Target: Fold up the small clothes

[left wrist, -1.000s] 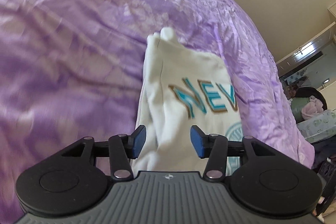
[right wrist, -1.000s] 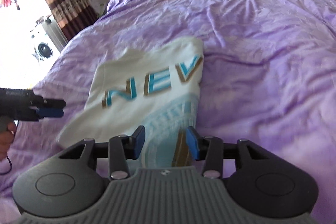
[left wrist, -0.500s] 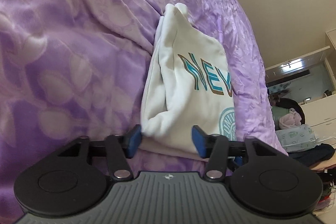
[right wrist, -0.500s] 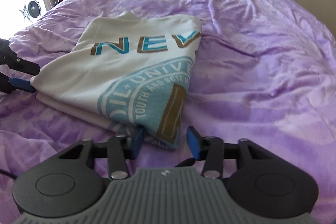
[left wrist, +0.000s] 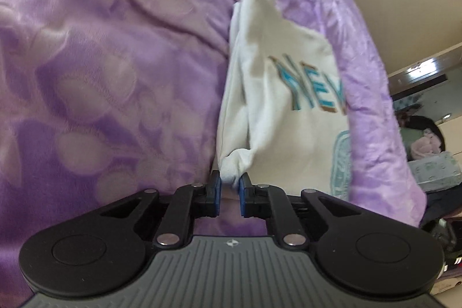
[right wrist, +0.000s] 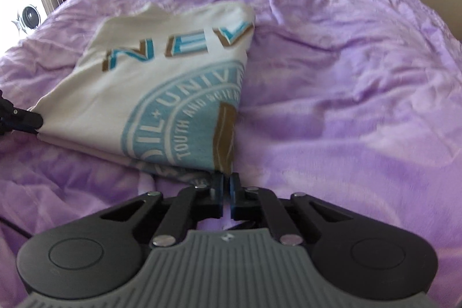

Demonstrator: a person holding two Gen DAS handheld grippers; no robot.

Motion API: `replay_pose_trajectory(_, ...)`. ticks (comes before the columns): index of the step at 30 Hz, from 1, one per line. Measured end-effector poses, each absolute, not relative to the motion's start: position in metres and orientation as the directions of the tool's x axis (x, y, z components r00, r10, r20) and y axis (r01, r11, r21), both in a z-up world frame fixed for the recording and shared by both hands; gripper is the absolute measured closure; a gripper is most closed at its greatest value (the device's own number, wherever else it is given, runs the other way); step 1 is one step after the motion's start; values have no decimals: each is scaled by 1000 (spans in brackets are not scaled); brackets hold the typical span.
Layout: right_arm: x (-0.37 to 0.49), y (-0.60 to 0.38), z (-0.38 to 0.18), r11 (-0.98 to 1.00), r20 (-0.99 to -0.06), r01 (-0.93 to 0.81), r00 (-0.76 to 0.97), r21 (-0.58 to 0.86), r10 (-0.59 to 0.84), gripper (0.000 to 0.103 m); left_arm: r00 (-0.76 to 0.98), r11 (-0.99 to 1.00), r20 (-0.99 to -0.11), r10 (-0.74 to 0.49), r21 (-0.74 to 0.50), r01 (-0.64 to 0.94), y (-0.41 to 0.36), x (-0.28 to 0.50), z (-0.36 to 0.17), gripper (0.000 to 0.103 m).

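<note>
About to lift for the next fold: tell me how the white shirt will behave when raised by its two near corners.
The white shirt looks soft: its corner bunches in the closing left claw, so expect sagging between grips. The right claw pinches only an edge, which might slip. Stacked layers may slide apart.

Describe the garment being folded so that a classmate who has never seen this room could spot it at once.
Look at the purple bedspread. On it lies one folded T-shirt. It is the only cream cloth there, printed with teal letters "NEV" and a round blue seal.

shirt lettering cut short by its fold, left gripper mostly off-frame, far room clutter indistinct
</note>
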State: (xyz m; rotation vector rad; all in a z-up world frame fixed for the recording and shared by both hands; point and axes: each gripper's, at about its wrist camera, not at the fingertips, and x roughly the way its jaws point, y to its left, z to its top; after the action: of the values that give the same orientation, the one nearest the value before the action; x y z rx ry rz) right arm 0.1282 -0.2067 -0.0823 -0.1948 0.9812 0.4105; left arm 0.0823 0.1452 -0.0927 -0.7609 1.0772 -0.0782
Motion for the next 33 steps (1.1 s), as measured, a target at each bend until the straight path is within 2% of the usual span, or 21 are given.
replay_pose_trajectory(7,123,-205,-93,898,-859,-438,477,-46,189,103,441,843,-836,-326,-469,-265,131,83,-94,89)
replay_pose_trajectory(11,126,-212,-91,904,-863,-426,465,-22,198,103,408,857,-861,-302,-433,-278,129,82,-92,82)
replay_pose_trajectory(14,123,-216,-87,904,-856,-427,474,-18,207,103,375,885,-893,-249,-367,-287,127,78,-88,92)
replay_pose_trajectory(15,122,-218,-84,906,-852,-423,479,-13,211,103,369,893,-899,-236,-350,-281,126,77,-86,92)
replay_pose_trajectory(20,117,-223,-62,921,-817,-390,529,7,230,101,426,928,-887,-177,-295,-228,119,66,-55,86)
replay_pose_trajectory(23,117,-222,-46,915,-768,-401,571,49,292,101,548,943,-821,-159,-291,-163,113,63,-32,80)
replay_pose_trajectory(25,120,-216,-40,903,-735,-420,585,89,344,97,601,941,-779,-180,-314,-126,107,70,-28,78)
replay_pose_trajectory(27,125,-208,-39,893,-712,-438,596,101,373,72,629,930,-747,-216,-354,-101,104,80,-35,78)
replay_pose_trajectory(28,128,-204,-40,890,-704,-445,599,104,381,70,633,929,-744,-215,-356,-103,102,86,-41,78)
replay_pose_trajectory(33,145,-190,-59,877,-705,-460,576,138,413,70,624,945,-763,-169,-305,-117,96,104,-68,78)
